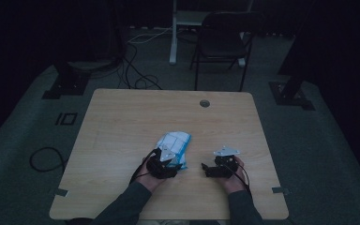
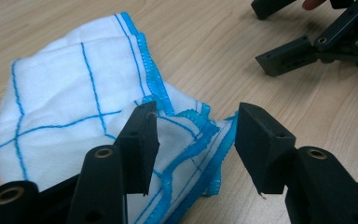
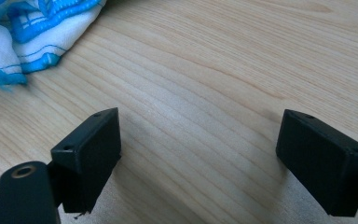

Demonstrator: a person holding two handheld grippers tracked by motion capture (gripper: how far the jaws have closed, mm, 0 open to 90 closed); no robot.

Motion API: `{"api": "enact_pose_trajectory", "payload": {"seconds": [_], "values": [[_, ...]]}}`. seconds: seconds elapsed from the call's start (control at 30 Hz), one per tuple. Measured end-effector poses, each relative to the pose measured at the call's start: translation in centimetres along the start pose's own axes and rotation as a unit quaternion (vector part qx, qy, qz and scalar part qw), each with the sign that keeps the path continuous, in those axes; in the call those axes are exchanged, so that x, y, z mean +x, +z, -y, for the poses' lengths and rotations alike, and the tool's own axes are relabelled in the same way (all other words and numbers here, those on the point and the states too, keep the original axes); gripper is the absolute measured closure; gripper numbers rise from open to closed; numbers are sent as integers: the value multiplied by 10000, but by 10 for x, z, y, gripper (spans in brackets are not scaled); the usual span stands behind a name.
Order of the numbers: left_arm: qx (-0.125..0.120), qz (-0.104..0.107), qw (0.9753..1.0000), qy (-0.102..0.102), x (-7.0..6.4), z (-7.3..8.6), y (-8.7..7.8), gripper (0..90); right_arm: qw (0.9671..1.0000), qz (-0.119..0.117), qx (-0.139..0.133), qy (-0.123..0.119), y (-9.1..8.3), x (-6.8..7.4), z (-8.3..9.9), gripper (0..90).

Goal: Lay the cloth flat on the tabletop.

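Observation:
A white cloth with blue grid lines and blue stitched edges (image 1: 174, 143) lies folded and bunched on the wooden table (image 1: 122, 122), just left of centre near the front. My left gripper (image 1: 172, 164) sits at its near edge, open, its jaws straddling the cloth's blue hem (image 2: 193, 140) in the left gripper view. To the right, my right gripper (image 1: 205, 168) rests low over bare wood, open wide with nothing between its jaws (image 3: 198, 154). The cloth's corner (image 3: 32, 32) shows at the upper left of the right gripper view.
A round cable hole (image 1: 205, 103) is in the table's far edge area. Behind the table stand a dark folding chair (image 1: 222, 42) and a white stand (image 1: 174, 33), with cables on the floor (image 1: 136, 70). Bare tabletop surrounds the cloth.

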State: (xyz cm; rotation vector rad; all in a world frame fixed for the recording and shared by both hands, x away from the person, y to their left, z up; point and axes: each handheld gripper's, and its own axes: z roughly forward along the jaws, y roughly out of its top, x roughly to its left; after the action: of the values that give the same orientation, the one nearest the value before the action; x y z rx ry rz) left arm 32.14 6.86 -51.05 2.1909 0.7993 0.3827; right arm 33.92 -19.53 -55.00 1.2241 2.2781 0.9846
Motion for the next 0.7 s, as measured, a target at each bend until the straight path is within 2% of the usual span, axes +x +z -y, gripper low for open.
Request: {"api": "enact_pose_trajectory", "payload": {"seconds": [0.17,0.33,0.4,0.43,0.47,0.53,0.57,0.6,0.63,0.7], "values": [[60,-70,10000,8,0,2,4,488,10000,0,1,-2,0,0,0,139],[156,-232,9996,-54,2,4,8,510,10000,-1,1,-1,0,0,0,139],[179,-291,9994,-75,4,4,8,548,10000,0,1,0,0,0,0,139],[180,-298,9993,-101,5,3,8,608,10000,1,0,-1,0,0,0,139],[153,-289,9994,-130,6,3,7,608,10000,1,0,-1,0,0,0,139],[150,-315,9992,-170,9,2,5,683,10000,-1,-1,-1,0,0,0,139],[149,-336,9991,-206,10,2,5,756,10000,2,0,-4,0,0,0,139],[148,-339,9991,-222,11,1,4,756,10000,2,0,-4,0,0,0,139],[162,-347,9989,-257,14,1,3,815,10000,-1,1,-3,0,0,0,139],[158,-349,9989,-277,16,0,2,828,10000,0,1,-3,0,0,0,139]]}}
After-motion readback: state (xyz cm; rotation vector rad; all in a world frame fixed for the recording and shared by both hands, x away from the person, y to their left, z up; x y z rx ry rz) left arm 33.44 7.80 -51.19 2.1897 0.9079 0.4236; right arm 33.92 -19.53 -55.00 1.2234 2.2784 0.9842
